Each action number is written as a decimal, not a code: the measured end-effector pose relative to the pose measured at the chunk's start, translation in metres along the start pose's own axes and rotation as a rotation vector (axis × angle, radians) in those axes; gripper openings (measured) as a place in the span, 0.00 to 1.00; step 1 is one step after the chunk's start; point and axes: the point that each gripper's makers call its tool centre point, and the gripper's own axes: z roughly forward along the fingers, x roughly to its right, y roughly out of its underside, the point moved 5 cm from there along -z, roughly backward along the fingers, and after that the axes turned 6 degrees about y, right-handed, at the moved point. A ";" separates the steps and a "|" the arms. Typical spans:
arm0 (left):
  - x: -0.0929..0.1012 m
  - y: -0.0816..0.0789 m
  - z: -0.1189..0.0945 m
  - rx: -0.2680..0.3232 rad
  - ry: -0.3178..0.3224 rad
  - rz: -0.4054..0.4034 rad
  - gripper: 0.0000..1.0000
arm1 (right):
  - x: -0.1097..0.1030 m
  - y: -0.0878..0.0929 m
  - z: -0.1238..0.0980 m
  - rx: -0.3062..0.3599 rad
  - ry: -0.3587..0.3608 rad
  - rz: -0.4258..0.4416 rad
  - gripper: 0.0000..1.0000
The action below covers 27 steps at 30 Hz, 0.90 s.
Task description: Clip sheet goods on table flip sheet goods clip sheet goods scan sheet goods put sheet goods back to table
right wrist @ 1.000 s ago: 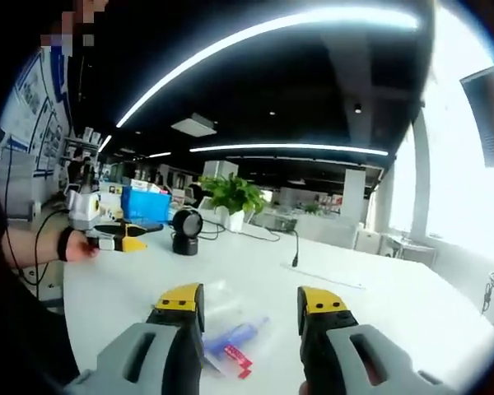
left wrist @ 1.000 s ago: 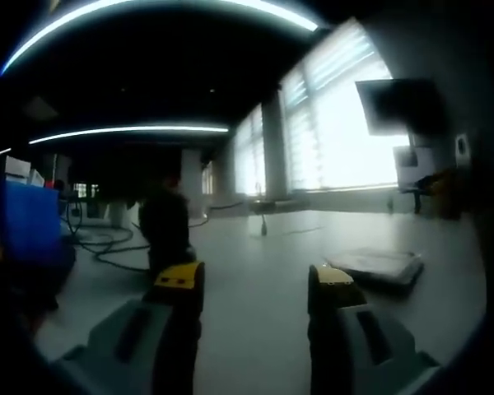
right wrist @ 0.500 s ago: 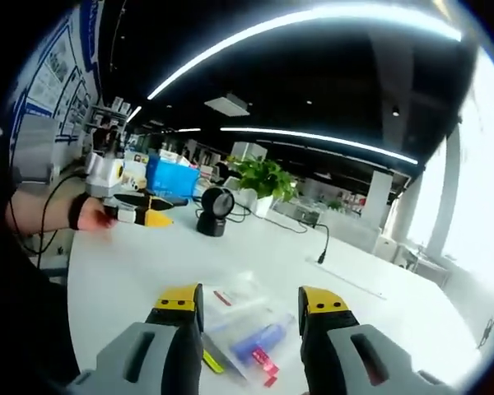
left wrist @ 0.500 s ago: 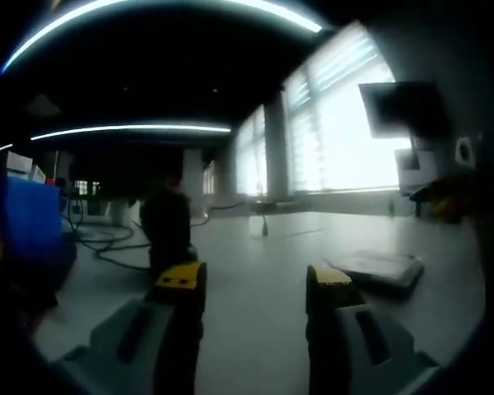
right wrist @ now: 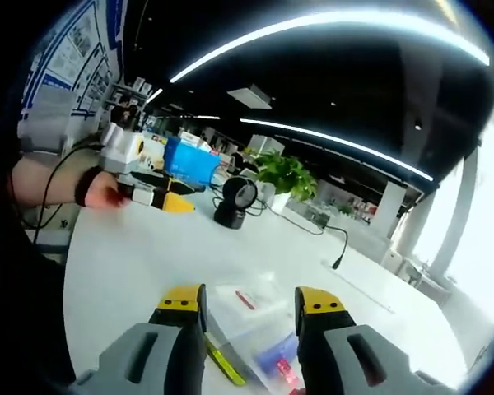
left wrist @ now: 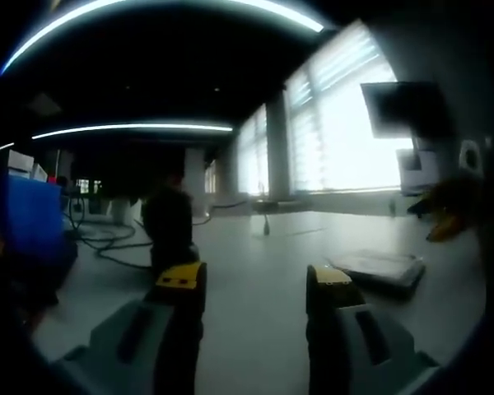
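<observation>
your right gripper (right wrist: 245, 306) hangs with fingers spread, holding nothing, over the clear plastic packet of sheet goods (right wrist: 251, 329) lying on the white worktop (right wrist: 132, 263); your left gripper (left wrist: 253, 285) likewise gapes empty.

Clear plastic sheet packet (right wrist: 249, 317) carries red, yellow and blue markings on the plain white worktop (right wrist: 132, 255); grey right gripper (right wrist: 249, 306) has yellow-tipped jaws; black round scanner (right wrist: 234, 200) stands near a blue bin (right wrist: 189, 161) and green leafy plant (right wrist: 286, 174)
</observation>
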 end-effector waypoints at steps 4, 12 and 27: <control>0.000 0.000 0.000 0.000 0.002 0.002 0.42 | -0.005 0.003 0.003 -0.023 -0.003 -0.086 0.36; -0.001 -0.001 -0.001 0.006 -0.003 -0.006 0.42 | -0.020 0.006 0.008 -0.051 -0.034 -0.151 0.33; -0.001 -0.001 0.000 0.009 0.001 -0.003 0.42 | -0.040 0.007 0.021 -0.065 -0.029 -0.332 0.26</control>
